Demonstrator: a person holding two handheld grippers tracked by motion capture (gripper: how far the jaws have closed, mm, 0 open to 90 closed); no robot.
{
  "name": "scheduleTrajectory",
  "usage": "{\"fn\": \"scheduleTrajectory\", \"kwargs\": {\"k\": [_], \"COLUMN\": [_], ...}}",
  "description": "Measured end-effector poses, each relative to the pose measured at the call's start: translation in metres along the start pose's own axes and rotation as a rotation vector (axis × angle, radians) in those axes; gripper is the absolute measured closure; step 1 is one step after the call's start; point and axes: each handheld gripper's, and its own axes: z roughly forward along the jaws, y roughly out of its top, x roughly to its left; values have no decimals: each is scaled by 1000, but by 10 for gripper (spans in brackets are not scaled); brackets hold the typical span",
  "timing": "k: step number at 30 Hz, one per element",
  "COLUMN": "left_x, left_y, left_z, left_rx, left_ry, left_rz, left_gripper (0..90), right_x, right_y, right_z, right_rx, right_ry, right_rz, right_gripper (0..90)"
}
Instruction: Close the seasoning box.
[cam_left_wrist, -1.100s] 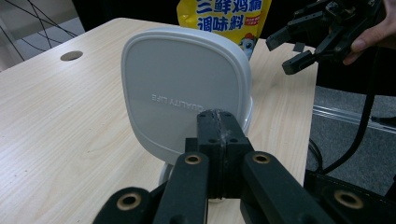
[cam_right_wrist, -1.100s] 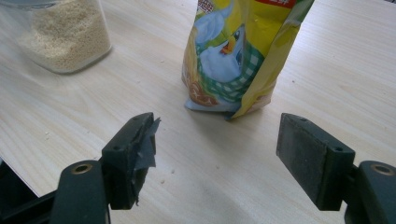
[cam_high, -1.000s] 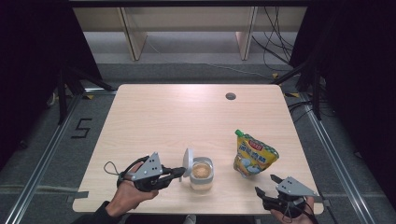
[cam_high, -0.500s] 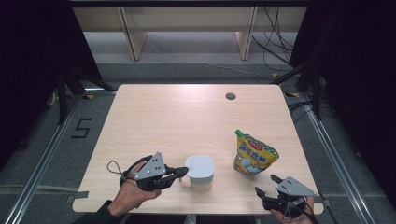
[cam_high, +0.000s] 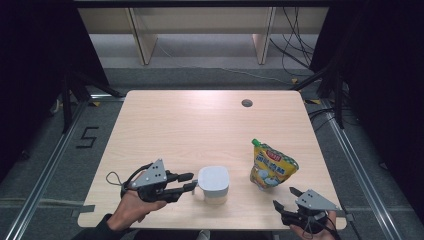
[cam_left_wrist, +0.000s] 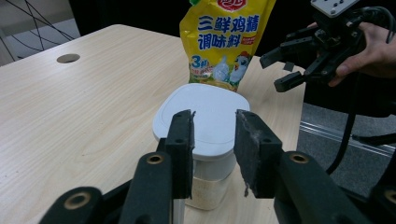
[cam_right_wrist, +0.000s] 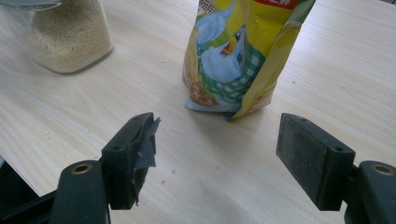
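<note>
My left claw sits low over the near part of the counter, its jaws pointing level at the jar. The jaws have just been opening; they now stand a little apart with nothing gripped, tips just beside the jar's white lid, which lies shut on top. In the left gripper view the lid edge shows through the gap between my pads. The jar stands upright, long axis vertical, lid up, pale grains showing through its clear wall. It stands close to the counter's near edge, with little room behind it on my side. Beyond it the far half lies open up to a small round hole. To the right, near but apart, the yellow seasoning pouch stands upright, spout up. My right claw hovers at the near right corner, jaws wide and holding nothing, facing the pouch's base.
</note>
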Motion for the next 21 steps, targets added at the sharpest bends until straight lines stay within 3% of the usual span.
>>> {"fn": "scheduleTrajectory", "kwargs": {"k": [2, 6, 7, 8, 13, 14, 15, 18, 19, 20, 21], "left_x": [0, 3, 3, 4, 7, 10, 8, 11, 11, 12, 11], "left_y": [-2, -7, -9, -11, -21, -23, -26, -33, -36, -38, -39], "left_z": [-1, -6, -7, -10, -18, -19, -19, -21, -21, -23, -23], "left_rx": [-3, 5, -4, 4, 14, 18, 16, 36, 35, 49, 48], "left_ry": [7, 15, 14, 19, 42, 29, 45, 54, 51, 53, 62], "left_rz": [-23, -29, -49, -31, -70, -44, -80, -70, -89, -67, -83], "left_gripper": [630, 559, 544, 529, 474, 464, 455, 429, 427, 421, 412], "right_x": [0, 1, 1, 1, 2, 2, 2, 1, 1, 1, 2], "right_y": [0, 0, 1, 0, 1, 0, 0, 1, 1, 1, 1], "right_z": [0, 0, 0, 0, 0, 0, 0, 0, 1, 1, 0], "right_rx": [3, 0, 0, 1, 13, 13, 13, 2, 1, 1, 3], "right_ry": [-4, -1, 0, -1, 10, 9, 9, 0, 5, 6, 4], "right_rz": [-4, -3, -6, -8, 11, 8, 9, -8, -13, -13, -5], "right_gripper": [293, 293, 293, 293, 293, 293, 293, 293, 293, 293, 293]}}
